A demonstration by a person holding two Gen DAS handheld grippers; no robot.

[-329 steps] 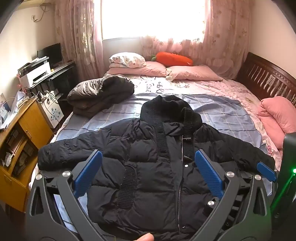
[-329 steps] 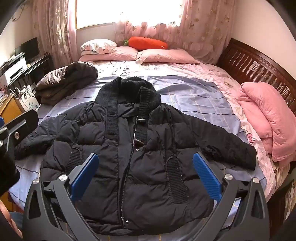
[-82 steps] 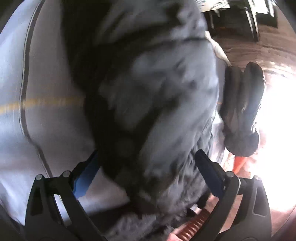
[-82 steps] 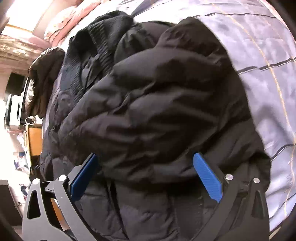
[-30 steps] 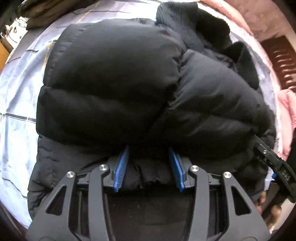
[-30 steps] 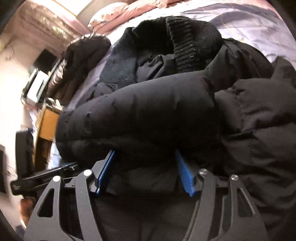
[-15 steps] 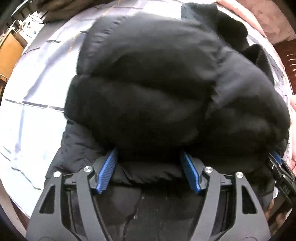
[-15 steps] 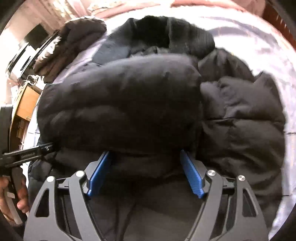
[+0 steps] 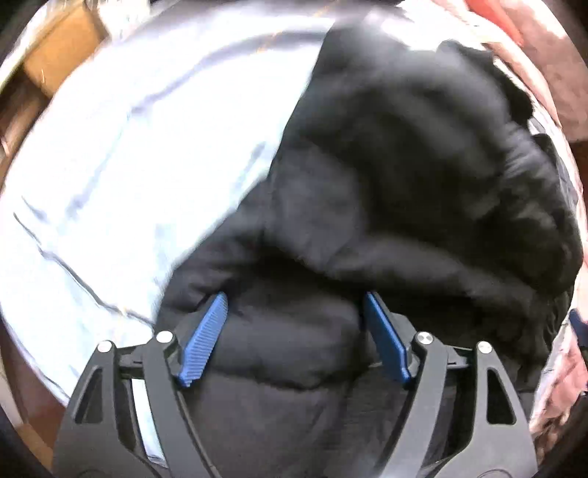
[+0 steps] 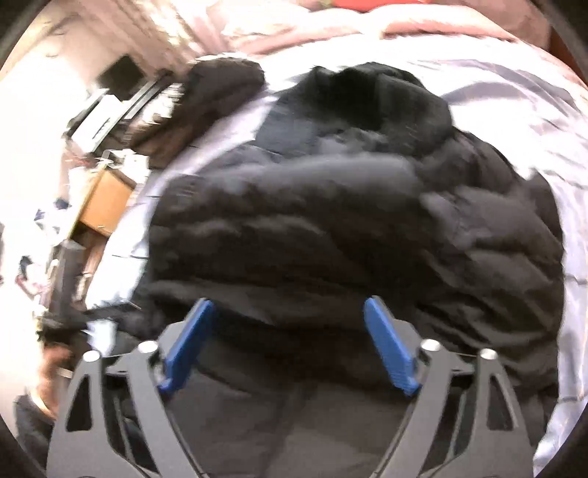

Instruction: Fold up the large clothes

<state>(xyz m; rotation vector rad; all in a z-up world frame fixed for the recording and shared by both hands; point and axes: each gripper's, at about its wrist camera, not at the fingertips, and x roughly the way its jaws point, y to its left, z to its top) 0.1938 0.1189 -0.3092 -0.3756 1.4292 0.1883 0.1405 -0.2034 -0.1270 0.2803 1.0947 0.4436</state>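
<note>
Closest to me, my left gripper (image 9: 294, 338) has let go — a second ago its fingers were pinched tight on the near edge of the jacket (image 9: 404, 176), and now they stand spread, with the padded hem bulging loose between the blue pads (image 9: 204, 338) rather than clamped. My right gripper (image 10: 290, 345) has done the same: fingers wide apart, the jacket's front roll lying between them but not squeezed.

I read that as the fold being set down. The jacket sits as a thick bundle on the pale blue bedsheet (image 9: 128, 147), both sides drawn in over the middle, the knit collar (image 10: 371, 95) at the far end. Both views are smeared with motion, so I cannot tell how neat the edges lie.

In my judgement the sleeves-in stage is done and what remains is doubling the bundle end to end — puffy fill like this tends to spring back, so I'd expect it to need pressing.

Farther off, a brown coat (image 10: 205, 95) lies heaped near the bed's edge, with a wooden cabinet (image 10: 106, 202) beyond it and pink pillows (image 10: 330, 25) at the head.
</note>
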